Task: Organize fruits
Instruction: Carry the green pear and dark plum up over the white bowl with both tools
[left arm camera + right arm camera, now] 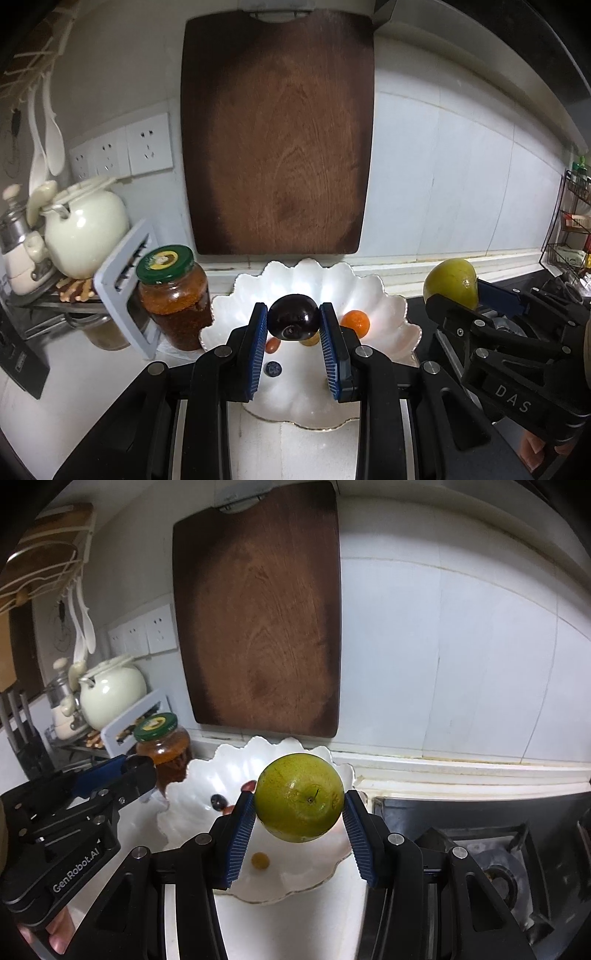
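A dark purple plum (293, 316) hangs over the white scalloped bowl (388, 306), pinched between the blue pads of my left gripper (293, 314). Under it in the bowl lie an orange mandarin (356, 322), a small red tomato (272, 345), a yellowish fruit (310, 338) and a blueberry (273, 368). My right gripper (300, 800) is shut on a green pear (299, 797), above the same bowl (192, 812). The right wrist view shows a dark grape (218, 801) and a small yellow fruit (260, 860) in the bowl. At the right edge of the left wrist view the pear (451, 282) shows again.
A big wooden cutting board (277, 133) leans on the tiled wall behind the bowl. Left of the bowl stand a green-lidded jar (173, 295), a grey rack (125, 284) and a cream teapot (85, 232). A gas stove (498, 860) lies to the right. A wire shelf (572, 229) is far right.
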The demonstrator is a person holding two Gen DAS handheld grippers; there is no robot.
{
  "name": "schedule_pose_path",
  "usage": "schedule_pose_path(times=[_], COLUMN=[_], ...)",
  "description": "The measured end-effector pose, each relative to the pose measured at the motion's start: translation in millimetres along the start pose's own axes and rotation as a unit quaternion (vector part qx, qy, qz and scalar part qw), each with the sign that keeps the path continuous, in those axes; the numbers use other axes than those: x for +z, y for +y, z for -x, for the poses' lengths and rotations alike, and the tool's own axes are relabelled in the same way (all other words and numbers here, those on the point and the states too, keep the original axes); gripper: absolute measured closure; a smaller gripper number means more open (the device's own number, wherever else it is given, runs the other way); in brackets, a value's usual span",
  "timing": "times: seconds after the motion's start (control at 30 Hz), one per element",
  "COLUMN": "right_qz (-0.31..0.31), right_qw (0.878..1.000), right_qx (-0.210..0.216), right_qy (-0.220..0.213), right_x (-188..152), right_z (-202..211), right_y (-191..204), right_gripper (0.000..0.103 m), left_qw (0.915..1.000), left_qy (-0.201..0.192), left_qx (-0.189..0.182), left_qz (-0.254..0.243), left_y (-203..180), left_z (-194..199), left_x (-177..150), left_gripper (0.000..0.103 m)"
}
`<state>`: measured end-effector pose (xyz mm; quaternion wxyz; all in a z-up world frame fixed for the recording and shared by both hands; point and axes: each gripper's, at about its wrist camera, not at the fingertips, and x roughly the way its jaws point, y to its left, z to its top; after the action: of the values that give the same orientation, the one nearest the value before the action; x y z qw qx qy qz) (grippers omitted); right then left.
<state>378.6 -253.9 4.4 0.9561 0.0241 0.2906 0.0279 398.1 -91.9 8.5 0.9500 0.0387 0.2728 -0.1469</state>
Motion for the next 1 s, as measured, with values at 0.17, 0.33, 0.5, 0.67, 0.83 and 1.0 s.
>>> schedule_pose_path(times=[0.17, 0.33, 0.5, 0.67, 0.83, 1.0], right_qz=[0.001, 0.003, 0.007, 0.014, 0.019, 0.020], right_qw=[1.000, 0.999, 0.997, 0.995, 0.992, 0.988], right_qx=[-0.002, -0.004, -0.008, -0.009, -0.005, -0.004], right_qy=[0.023, 0.049, 0.074, 0.100, 0.128, 0.155], right_x=[0.9, -1.2, -5.3, -11.6, -17.8, -24.4], right_z=[-21.3, -46.0, -67.2, -89.2, -109.1, -127.9], right_y=[-3.0, -5.1, -7.4, -7.5, -9.0, -12.5], right_gripper=[0.053, 0.053, 0.053, 0.053, 0.053, 0.053], left_qw=[0.9996, 0.9982, 0.9965, 0.9947, 0.9917, 0.9882], left_qy=[0.029, 0.058, 0.082, 0.103, 0.128, 0.153], left_qx=[-0.007, -0.010, -0.008, -0.003, 0.005, 0.006], left_qz=[0.005, 0.011, 0.009, 0.003, -0.003, -0.011], left_y=[2.9, 7.6, 10.6, 14.3, 15.4, 13.8], left_z=[-25.4, -50.7, -75.2, -96.2, -117.2, -133.1], left_x=[0.5, -1.5, -4.1, -8.6, -17.3, -24.5], left_gripper=[0.074, 0.074, 0.074, 0.074, 0.074, 0.074])
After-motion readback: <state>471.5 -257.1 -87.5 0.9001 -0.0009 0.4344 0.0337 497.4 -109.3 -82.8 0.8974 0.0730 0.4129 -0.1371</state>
